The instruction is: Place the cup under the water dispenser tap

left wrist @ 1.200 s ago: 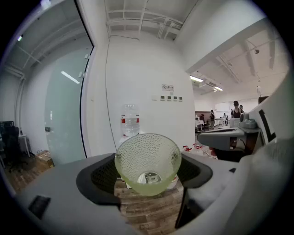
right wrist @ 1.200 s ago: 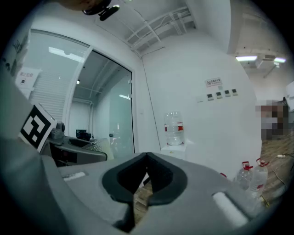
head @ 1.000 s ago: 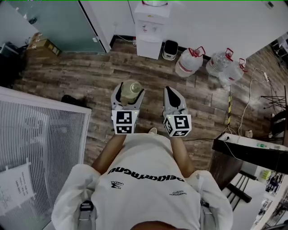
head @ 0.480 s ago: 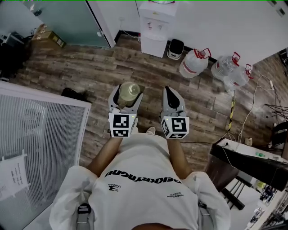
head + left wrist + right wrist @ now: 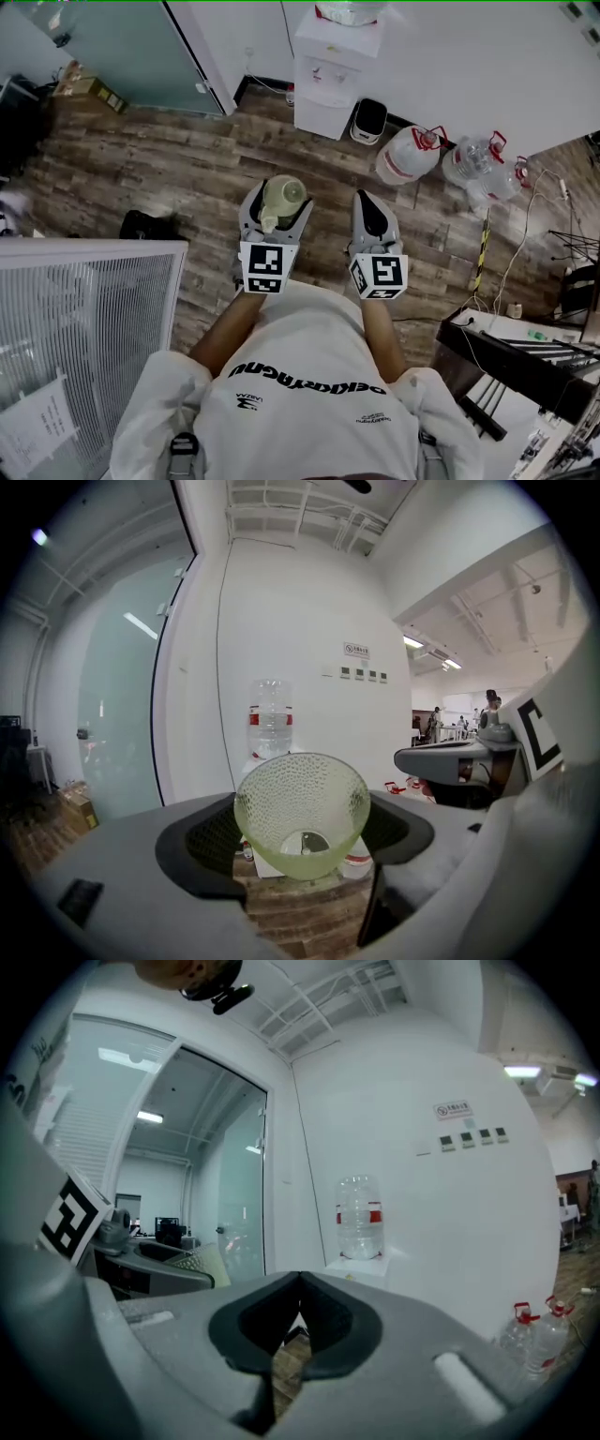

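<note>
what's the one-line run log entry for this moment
left gripper: shut on cup | right gripper: shut, empty | water dispenser: ahead, cup not yet under it

Wood floor (image 5: 169, 159) with water dispenser (image 5: 330, 89), jugs (image 5: 408, 155)

We see white boxy water dispenser (image 5: 330, 80) ahead against wall (image 5: 469, 56); small dark bin (image 5: 369, 120) just right; clear plastic jugs (image 5: 410, 155) farther right.

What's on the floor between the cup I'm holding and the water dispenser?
Nothing: in the head view only bare wooden floor lies between the cup and the water dispenser.
</note>
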